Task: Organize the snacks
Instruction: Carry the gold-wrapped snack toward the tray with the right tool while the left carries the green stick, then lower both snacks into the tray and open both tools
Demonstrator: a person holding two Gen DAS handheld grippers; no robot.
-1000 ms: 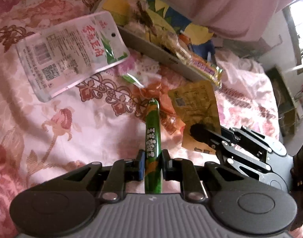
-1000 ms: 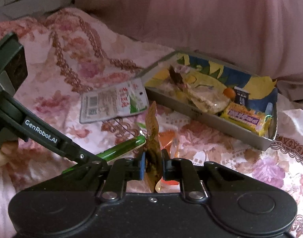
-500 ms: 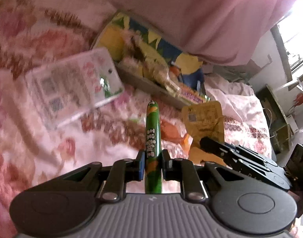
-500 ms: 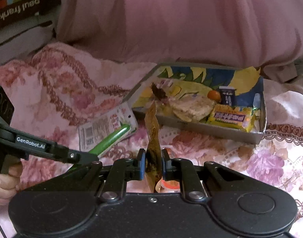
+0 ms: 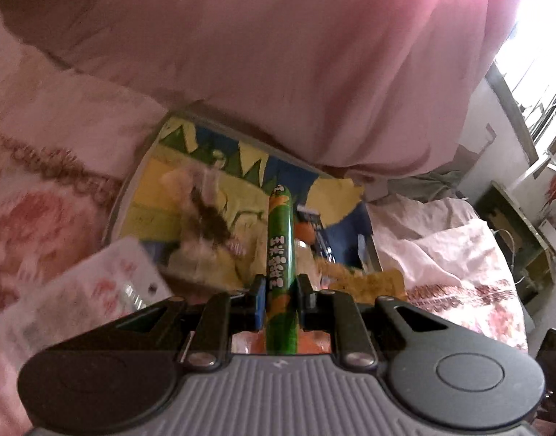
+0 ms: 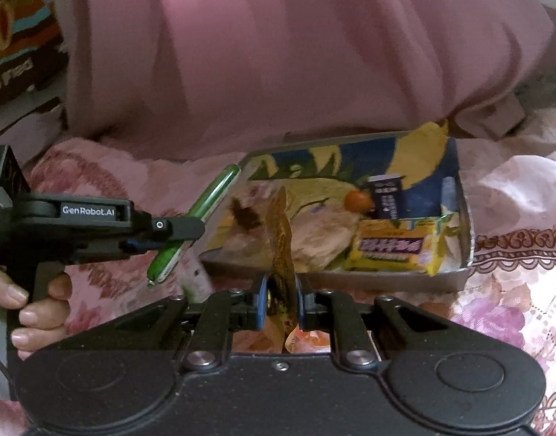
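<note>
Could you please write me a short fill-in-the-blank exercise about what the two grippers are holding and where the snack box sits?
1. The left gripper is shut on a long ____ snack stick.
2. The right gripper pinches a brownish-gold packet standing on its ____.
3. The yellow wrapped bar lies ____ the box.
4. The box rests on a ____ bedspread.

Missing words: green; edge; inside; floral
</note>
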